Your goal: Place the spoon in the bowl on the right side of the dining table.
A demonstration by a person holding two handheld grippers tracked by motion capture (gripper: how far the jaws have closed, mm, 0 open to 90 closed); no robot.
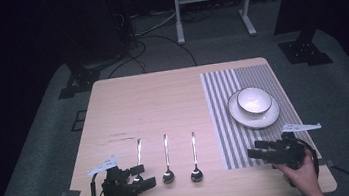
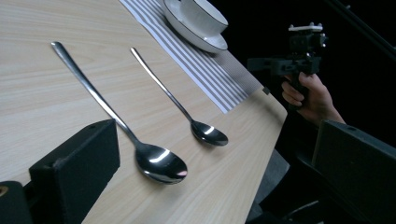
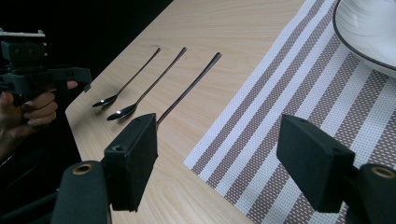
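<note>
Three spoons, the left spoon (image 1: 138, 159), middle spoon (image 1: 167, 159) and right spoon (image 1: 195, 158), all lie untouched on the surface (image 1: 163, 104), so nothing's really started: left tongs (image 1: 142, 176) gape beside the first, right tongs (image 1: 255, 149) hover apart over the placemat (image 1: 226, 122).

A dim recording studio or lab: a lone wooden worktop (image 1: 163, 104) on grey carpet (image 1: 44, 159), ringed by black stand feet (image 1: 77, 82), trailing floor cables (image 1: 155, 40) and a white metal frame (image 1: 211, 3).
</note>
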